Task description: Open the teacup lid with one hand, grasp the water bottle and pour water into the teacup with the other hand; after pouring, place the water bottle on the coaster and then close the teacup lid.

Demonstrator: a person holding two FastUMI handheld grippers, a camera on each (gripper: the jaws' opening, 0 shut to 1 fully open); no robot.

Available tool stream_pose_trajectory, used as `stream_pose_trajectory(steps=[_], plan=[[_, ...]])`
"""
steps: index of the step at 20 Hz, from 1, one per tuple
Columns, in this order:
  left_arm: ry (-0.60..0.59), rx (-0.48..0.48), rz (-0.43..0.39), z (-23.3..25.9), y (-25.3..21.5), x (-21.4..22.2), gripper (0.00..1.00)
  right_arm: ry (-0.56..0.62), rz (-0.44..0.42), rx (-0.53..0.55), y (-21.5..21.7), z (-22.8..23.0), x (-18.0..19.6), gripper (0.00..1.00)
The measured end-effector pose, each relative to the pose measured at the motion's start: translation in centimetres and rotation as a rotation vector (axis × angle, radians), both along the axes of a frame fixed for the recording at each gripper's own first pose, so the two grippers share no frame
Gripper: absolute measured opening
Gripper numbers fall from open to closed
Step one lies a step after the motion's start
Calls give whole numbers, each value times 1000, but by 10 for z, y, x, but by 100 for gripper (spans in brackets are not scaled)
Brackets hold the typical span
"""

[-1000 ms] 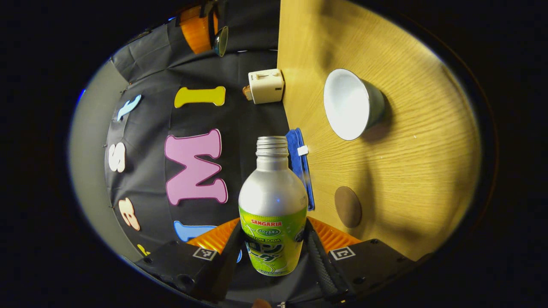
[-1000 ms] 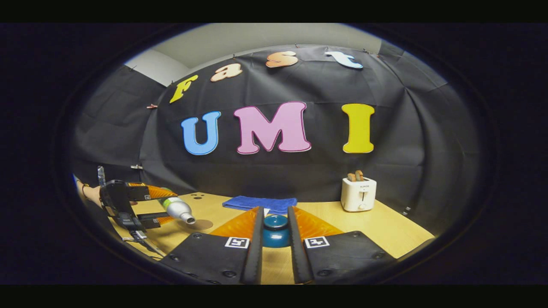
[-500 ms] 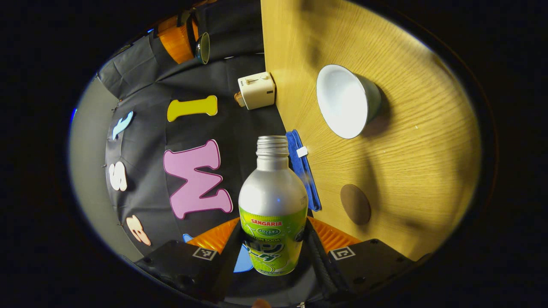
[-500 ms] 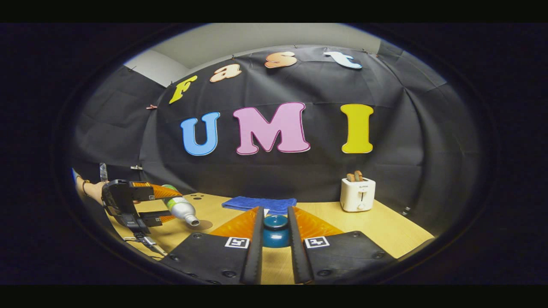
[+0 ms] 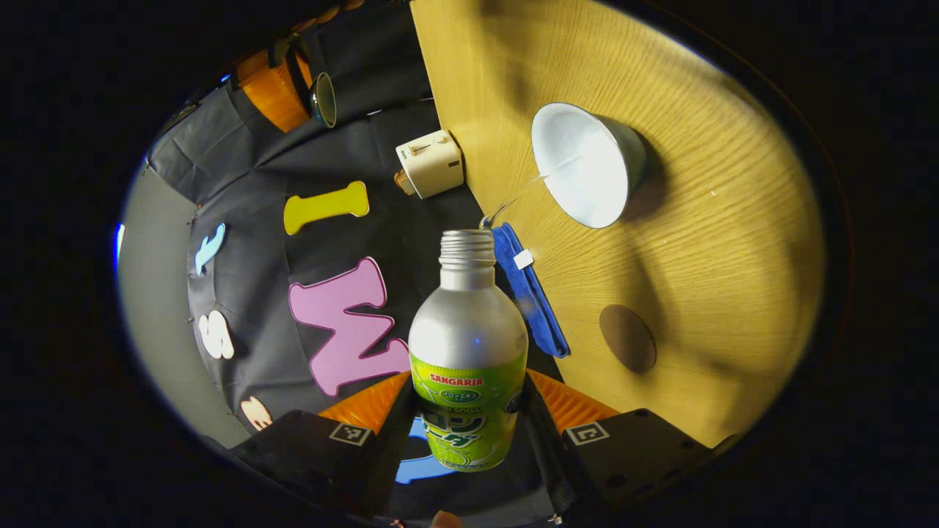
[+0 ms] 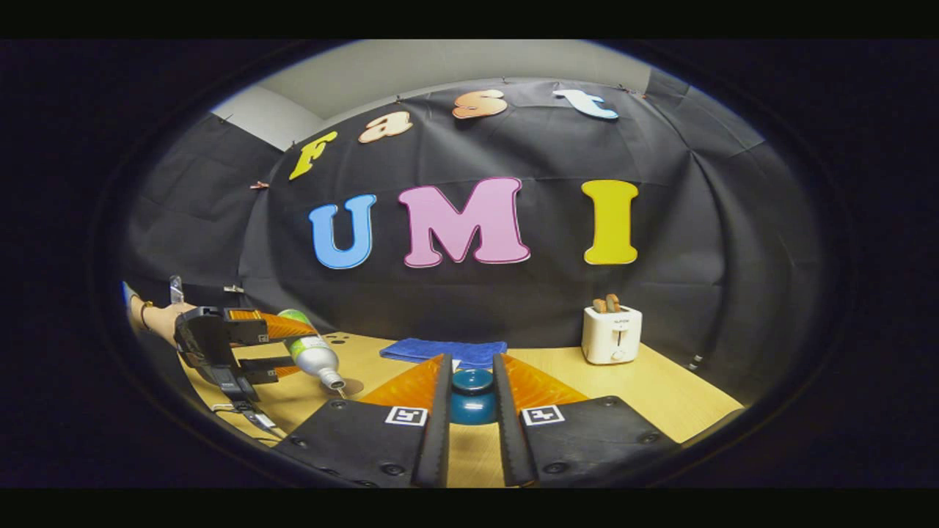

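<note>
1. The left gripper (image 5: pixel 466 433) grips the water bottle (image 5: pixel 467 352) between both fingers, tilted, its mouth ahead.
2. A thin water stream runs from the mouth into the open teacup (image 5: pixel 587 165), ahead and to the right.
3. The coaster (image 5: pixel 627 339) lies nearer, also right.
4. The right gripper (image 6: pixel 472 411) is clamped on the teacup lid (image 6: pixel 472 396).

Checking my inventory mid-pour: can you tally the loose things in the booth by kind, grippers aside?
Bottle: 1
Teacup: 1
Lid: 1
Coaster: 1
Blue cloth: 1
Toaster: 1
Total: 6
</note>
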State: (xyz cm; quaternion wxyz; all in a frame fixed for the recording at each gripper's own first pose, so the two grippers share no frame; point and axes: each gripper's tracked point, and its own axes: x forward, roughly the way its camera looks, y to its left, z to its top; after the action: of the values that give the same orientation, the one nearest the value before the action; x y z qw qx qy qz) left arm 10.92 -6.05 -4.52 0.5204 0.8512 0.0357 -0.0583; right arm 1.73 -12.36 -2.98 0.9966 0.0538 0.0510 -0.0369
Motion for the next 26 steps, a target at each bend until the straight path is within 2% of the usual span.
stream_pose_trajectory(steps=[1, 9, 10, 17, 18, 19, 22, 25, 26], plan=[[0, 9, -1, 1, 0, 0, 81, 1, 0, 0, 0, 0, -1, 27], [1, 104, -24, 7, -3, 5, 82, -4, -1, 2, -1, 2, 0, 27], [0, 117, -28, 8, -4, 5, 82, -4, 0, 3, -1, 2, -1, 32], [-24, 245, -76, 20, -11, 8, 82, -10, 3, 9, -1, 4, -2, 32], [-25, 263, -85, 21, -12, 9, 82, -11, 4, 10, 0, 4, -2, 27], [-27, 279, -93, 25, -15, 8, 82, -12, 4, 11, 0, 4, -2, 32], [-41, 333, -121, 31, -22, 8, 82, -12, 5, 11, -1, 4, -2, 32], [-57, 404, -133, 37, -27, 10, 82, -14, 9, 11, 1, 5, -2, 27], [-58, 423, -135, 38, -29, 9, 82, -13, 11, 11, 1, 4, -3, 32]])
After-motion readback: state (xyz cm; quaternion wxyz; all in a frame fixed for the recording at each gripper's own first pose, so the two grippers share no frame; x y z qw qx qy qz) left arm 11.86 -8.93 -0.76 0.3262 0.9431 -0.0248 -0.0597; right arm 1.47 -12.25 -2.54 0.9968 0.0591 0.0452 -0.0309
